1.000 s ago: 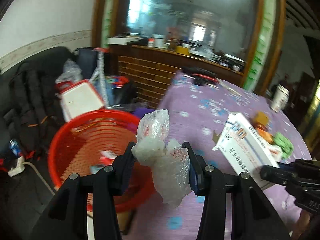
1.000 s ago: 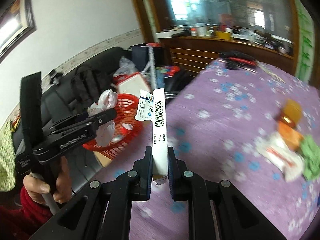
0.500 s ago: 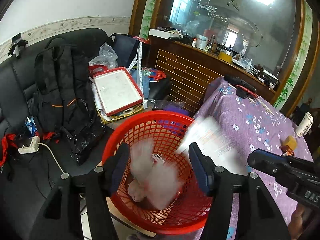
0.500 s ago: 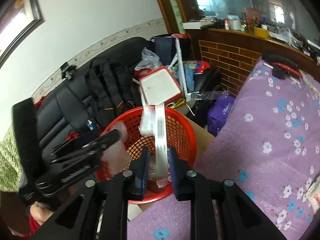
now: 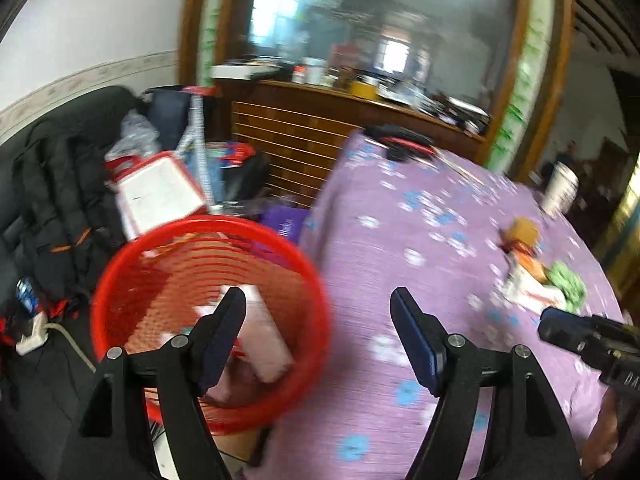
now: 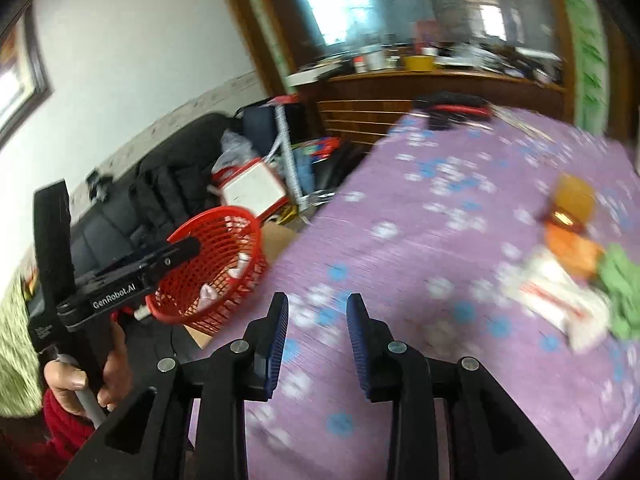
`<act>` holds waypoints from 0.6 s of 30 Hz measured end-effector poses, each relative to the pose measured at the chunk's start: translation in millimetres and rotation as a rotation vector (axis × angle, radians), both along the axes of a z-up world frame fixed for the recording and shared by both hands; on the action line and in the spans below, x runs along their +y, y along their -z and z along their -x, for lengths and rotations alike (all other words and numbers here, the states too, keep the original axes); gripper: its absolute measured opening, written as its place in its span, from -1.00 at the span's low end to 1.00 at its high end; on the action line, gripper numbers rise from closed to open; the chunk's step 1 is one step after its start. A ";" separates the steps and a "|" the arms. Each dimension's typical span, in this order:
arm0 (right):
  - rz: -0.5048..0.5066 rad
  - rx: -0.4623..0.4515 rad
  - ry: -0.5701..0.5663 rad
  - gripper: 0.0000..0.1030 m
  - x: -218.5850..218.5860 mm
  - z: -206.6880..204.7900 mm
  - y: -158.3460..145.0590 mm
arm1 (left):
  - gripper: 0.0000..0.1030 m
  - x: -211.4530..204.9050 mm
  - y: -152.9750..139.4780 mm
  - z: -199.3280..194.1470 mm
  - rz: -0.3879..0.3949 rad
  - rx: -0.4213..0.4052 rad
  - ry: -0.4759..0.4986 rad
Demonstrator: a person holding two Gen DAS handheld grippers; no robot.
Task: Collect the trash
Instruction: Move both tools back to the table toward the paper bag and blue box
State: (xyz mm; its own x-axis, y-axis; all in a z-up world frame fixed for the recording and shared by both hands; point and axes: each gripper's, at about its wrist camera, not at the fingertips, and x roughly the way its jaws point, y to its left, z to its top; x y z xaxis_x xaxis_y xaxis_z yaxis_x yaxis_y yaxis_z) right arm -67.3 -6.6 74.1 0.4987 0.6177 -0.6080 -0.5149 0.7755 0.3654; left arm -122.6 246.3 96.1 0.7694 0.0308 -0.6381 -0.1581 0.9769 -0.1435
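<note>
Both grippers have nothing in them. The left gripper has its jaws wide apart, just been opening, nothing between them; it hangs over the seam where the red basket meets the table. The right gripper has also just been opening, jaws narrowly apart over the purple cloth, nothing between them. Inside the basket lie a white box and pale wrappers. I'd say 2 loads are binned. More trash, a white packet, orange and green bits, lies in a heap toward the table's right side, likely next.
</note>
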 end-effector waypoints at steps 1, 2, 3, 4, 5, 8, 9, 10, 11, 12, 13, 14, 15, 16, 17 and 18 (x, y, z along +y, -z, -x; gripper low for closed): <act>0.001 -0.002 0.046 -0.37 -20.6 1.9 1.6 | 0.43 -12.5 0.6 -3.2 -0.007 0.007 0.023; 0.005 -0.003 0.084 -0.37 -36.9 4.6 2.4 | 0.43 -27.7 0.8 -7.0 -0.014 0.013 0.054; 0.008 -0.001 0.131 -0.37 -58.3 6.3 3.5 | 0.43 -39.7 1.1 -9.7 -0.021 0.018 0.081; 0.007 0.004 0.171 -0.37 -76.9 6.8 4.0 | 0.43 -51.2 1.2 -12.4 -0.028 0.022 0.106; 0.002 0.011 0.222 -0.37 -98.7 7.7 5.0 | 0.44 -67.0 1.5 -15.8 -0.041 0.027 0.138; -0.042 0.030 0.403 -0.34 -178.3 11.8 5.3 | 0.49 -104.0 3.0 -23.5 -0.071 0.042 0.226; -0.052 0.031 0.452 -0.23 -199.6 12.7 4.2 | 0.50 -118.0 3.7 -26.9 -0.084 0.050 0.261; -0.057 0.034 0.510 -0.07 -221.9 12.8 5.1 | 0.50 -130.1 4.3 -29.8 -0.098 0.056 0.292; -0.057 0.048 0.595 -0.01 -252.0 11.7 8.0 | 0.50 -144.3 4.8 -34.4 -0.115 0.063 0.329; -0.058 0.061 0.643 0.02 -270.7 9.6 10.1 | 0.51 -158.3 5.6 -39.6 -0.129 0.075 0.369; -0.058 0.072 0.678 0.02 -288.3 6.2 13.1 | 0.51 -170.6 6.2 -45.5 -0.139 0.088 0.401; -0.056 0.084 0.714 0.02 -306.6 2.3 18.0 | 0.51 -184.2 7.5 -51.7 -0.143 0.099 0.438; -0.046 0.104 0.767 0.02 -326.4 -2.5 25.0 | 0.51 -198.6 9.6 -59.6 -0.143 0.114 0.483; -0.039 0.117 0.796 0.02 -338.3 -6.6 30.4 | 0.51 -208.8 11.7 -65.8 -0.149 0.126 0.506; -0.037 0.137 0.817 0.02 -351.6 -12.5 37.9 | 0.52 -220.8 14.8 -73.3 -0.157 0.142 0.530; -0.047 0.157 0.824 0.01 -361.4 -14.4 43.4 | 0.53 -232.5 18.3 -80.4 -0.155 0.158 0.569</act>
